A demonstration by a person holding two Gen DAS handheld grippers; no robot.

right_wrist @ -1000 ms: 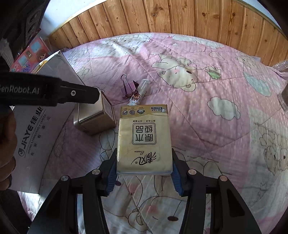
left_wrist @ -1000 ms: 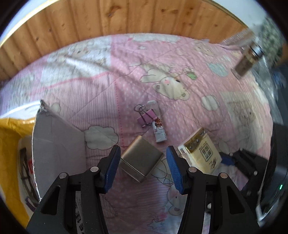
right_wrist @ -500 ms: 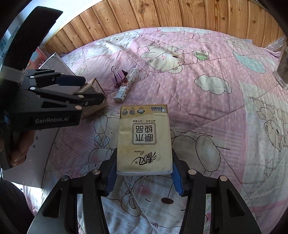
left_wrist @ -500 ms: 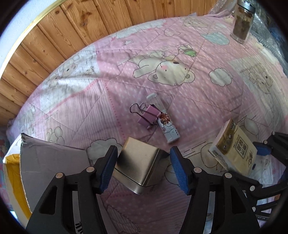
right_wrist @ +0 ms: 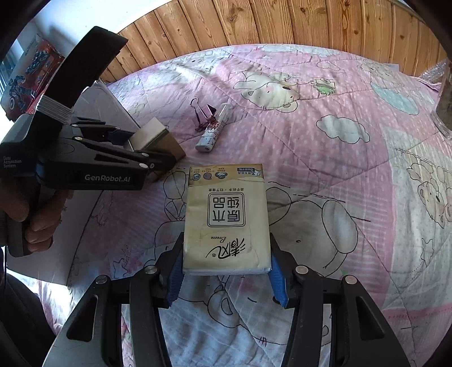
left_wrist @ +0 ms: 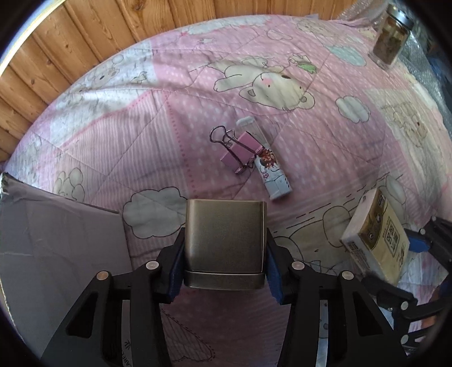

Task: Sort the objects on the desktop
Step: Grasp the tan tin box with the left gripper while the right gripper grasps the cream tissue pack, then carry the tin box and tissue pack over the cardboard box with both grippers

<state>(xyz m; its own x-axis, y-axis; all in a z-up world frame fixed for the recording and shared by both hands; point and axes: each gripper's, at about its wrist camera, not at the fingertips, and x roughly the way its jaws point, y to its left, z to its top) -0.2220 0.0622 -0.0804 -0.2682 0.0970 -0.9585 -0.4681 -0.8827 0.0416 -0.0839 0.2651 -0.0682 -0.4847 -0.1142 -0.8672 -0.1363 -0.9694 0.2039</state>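
My left gripper (left_wrist: 224, 265) is shut on a square metal tin (left_wrist: 224, 240), its blue pads against both sides; the tin also shows in the right wrist view (right_wrist: 158, 139). My right gripper (right_wrist: 226, 271) is shut on a beige tissue pack (right_wrist: 226, 220), which also shows at the right edge of the left wrist view (left_wrist: 377, 237). A pink binder clip (left_wrist: 238, 151) and a small white tube (left_wrist: 268, 166) lie together on the pink quilt beyond the tin, also in the right wrist view, clip (right_wrist: 202, 115), tube (right_wrist: 213, 131).
A grey cardboard box (left_wrist: 56, 240) stands at the left, next to the tin. A glass jar (left_wrist: 391, 42) stands at the far right. Wooden panelling (right_wrist: 254, 25) borders the quilt at the back. A colourful box (right_wrist: 25, 73) is at far left.
My left gripper moved forward around the tin and closed on it. The right gripper keeps holding the tissue pack and has shifted slightly.
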